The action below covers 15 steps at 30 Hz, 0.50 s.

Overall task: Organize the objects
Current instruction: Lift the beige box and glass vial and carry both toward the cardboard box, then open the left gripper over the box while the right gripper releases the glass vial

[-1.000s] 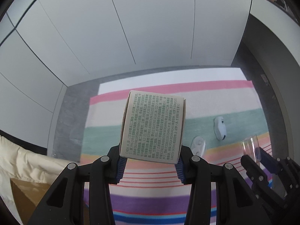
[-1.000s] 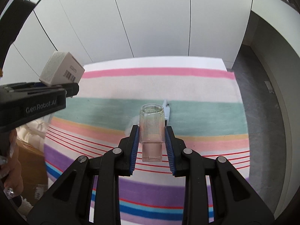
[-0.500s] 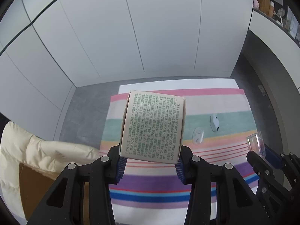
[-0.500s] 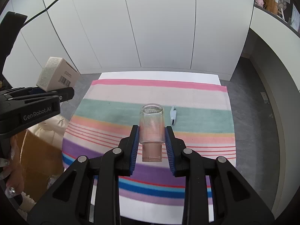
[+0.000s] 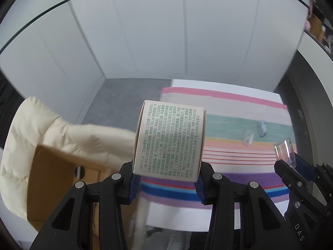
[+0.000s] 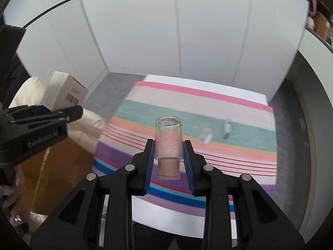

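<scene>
I had the white cabinet wall (image 6: 208, 31) filling the far side of both views, with grey floor (image 5: 124, 91) at its foot. Below me lay the table under its striped cloth (image 6: 187, 108), bands of pink, beige, green, orange, purple and blue running across it. To the left of the table sat a brown cardboard box (image 5: 52, 183) with a cream padded jacket (image 5: 41, 129) draped over it.

My left gripper (image 5: 166, 179) was clamped on a small beige carton (image 5: 169, 141), its blue pads pressing the two side faces near the bottom end; the face toward the camera was covered in fine green print. From the right wrist view I saw the same carton (image 6: 62, 93) off to the left, above the jacket and clear of the table, a barcode on one side, with fingers (image 6: 12, 208) of the person's hand showing at the lower left edge.

My right gripper (image 6: 168, 158) was closed on a clear little bottle (image 6: 168, 141), gripped across its body with a pinkish cap pointing back toward the camera and the glass base pointing away. It hung in the air above the striped cloth, over the near bands.

On the green band further off lay two small items, blurred: a clear one (image 6: 205, 138) and a whitish one (image 6: 226, 130) just beside it. I could not tell what they were.
</scene>
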### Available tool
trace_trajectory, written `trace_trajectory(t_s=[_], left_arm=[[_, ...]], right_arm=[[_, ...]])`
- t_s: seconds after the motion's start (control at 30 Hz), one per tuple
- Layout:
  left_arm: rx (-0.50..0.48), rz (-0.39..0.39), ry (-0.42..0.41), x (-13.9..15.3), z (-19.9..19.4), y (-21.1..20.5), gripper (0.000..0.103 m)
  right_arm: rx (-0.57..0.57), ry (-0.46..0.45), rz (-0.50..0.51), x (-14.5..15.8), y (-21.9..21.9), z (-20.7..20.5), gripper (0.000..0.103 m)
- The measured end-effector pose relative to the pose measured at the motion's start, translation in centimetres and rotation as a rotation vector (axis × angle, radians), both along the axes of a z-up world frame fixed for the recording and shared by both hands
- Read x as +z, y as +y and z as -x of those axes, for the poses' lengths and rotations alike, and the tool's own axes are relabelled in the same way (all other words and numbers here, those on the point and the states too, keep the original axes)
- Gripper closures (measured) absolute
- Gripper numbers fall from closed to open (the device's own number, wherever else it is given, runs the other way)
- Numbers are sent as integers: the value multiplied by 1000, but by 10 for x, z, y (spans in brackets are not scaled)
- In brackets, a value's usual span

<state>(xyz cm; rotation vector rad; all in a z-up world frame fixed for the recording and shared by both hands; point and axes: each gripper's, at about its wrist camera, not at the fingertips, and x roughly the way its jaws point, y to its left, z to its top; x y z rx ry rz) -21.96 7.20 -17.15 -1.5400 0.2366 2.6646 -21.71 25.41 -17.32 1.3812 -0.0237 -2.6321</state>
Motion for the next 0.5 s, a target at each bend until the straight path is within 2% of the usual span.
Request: trace_trajectory(t_s=[0.27, 0.5], left_arm=[[167, 2, 23, 8, -27, -119, 59], [297, -5, 4, -7, -65, -227, 59]], right_arm=[[172, -2, -12, 5, -106, -13, 75], [307, -21, -14, -1, -203, -35, 75]])
